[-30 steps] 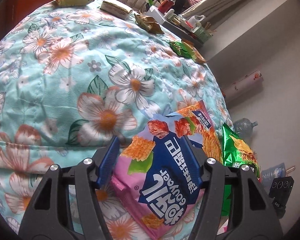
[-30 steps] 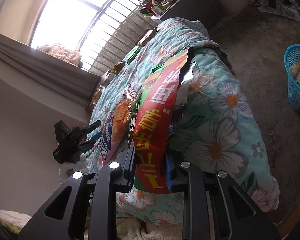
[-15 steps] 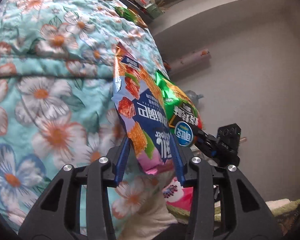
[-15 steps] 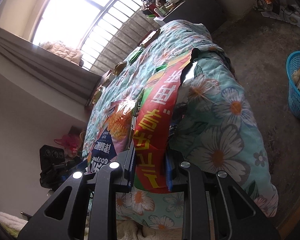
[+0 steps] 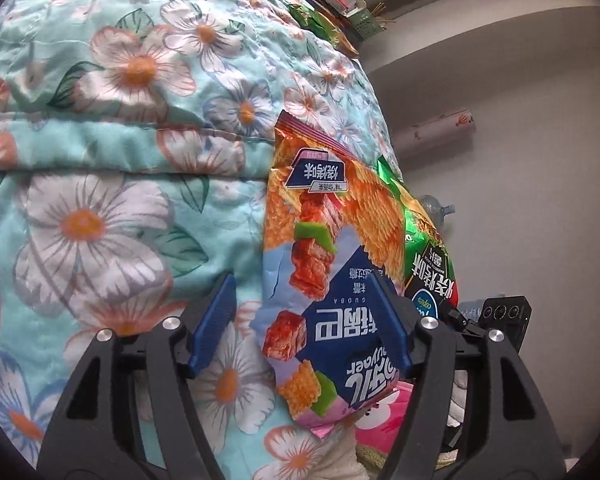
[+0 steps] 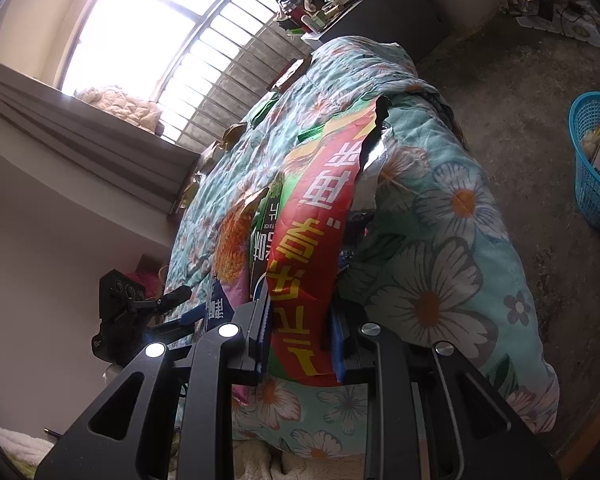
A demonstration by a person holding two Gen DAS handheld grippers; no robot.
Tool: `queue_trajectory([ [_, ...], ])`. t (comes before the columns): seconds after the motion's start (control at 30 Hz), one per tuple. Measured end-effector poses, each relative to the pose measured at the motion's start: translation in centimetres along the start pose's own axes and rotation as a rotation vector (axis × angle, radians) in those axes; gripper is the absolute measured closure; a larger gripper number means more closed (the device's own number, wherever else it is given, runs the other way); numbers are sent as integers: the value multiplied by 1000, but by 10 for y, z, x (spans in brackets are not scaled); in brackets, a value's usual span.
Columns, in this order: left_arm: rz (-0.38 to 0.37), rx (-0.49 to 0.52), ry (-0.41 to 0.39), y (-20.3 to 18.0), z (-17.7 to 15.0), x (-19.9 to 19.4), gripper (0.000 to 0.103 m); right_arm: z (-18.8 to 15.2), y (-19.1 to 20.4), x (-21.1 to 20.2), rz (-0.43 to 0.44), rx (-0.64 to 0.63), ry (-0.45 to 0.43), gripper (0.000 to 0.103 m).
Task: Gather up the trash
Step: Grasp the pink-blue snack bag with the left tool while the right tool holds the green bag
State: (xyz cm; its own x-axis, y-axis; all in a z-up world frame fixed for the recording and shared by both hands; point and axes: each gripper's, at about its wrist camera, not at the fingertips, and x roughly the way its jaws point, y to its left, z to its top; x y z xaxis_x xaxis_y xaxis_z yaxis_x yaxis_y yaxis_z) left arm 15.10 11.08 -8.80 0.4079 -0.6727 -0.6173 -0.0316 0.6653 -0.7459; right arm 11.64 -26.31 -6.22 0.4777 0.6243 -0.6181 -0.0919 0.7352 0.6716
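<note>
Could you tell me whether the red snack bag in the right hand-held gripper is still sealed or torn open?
Torn open: the red snack bag has a ragged top edge with silver lining showing.

Left gripper now apart around snack bag.

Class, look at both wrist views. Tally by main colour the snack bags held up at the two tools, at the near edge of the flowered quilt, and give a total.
blue bag: 1
green bag: 1
red bag: 1
Total: 3
</note>
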Motion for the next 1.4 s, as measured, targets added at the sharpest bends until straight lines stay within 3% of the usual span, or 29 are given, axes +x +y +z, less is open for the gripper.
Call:
queue_trajectory([
  [0.17,-51,-6,38,-3,8,6,33,0,0,1,-2,5,1,79],
  [0.33,-328,-121,86,12,2,6,33,0,1,2,-5,1,2,79],
  [0.43,-402,-132,97,11,-2,7,34,1,2,3,-8,0,4,79],
  [0.7,-301,-61,123,-7,-11,22,52,0,10,7,-20,-18,5,79],
  [0.9,-410,-54,122,-19,-22,24,54,-1,24,10,-62,-55,6,79],
  [1.1,-493,-34,71,-33,-28,14,54,-5,38,17,-86,-101,16,79],
  [1.2,-461,17,52,-48,-28,14,55,-7,44,21,-84,-114,22,79],
  [1.4,-406,63,20,-57,-27,10,89,-6,46,21,-86,-118,18,79],
])
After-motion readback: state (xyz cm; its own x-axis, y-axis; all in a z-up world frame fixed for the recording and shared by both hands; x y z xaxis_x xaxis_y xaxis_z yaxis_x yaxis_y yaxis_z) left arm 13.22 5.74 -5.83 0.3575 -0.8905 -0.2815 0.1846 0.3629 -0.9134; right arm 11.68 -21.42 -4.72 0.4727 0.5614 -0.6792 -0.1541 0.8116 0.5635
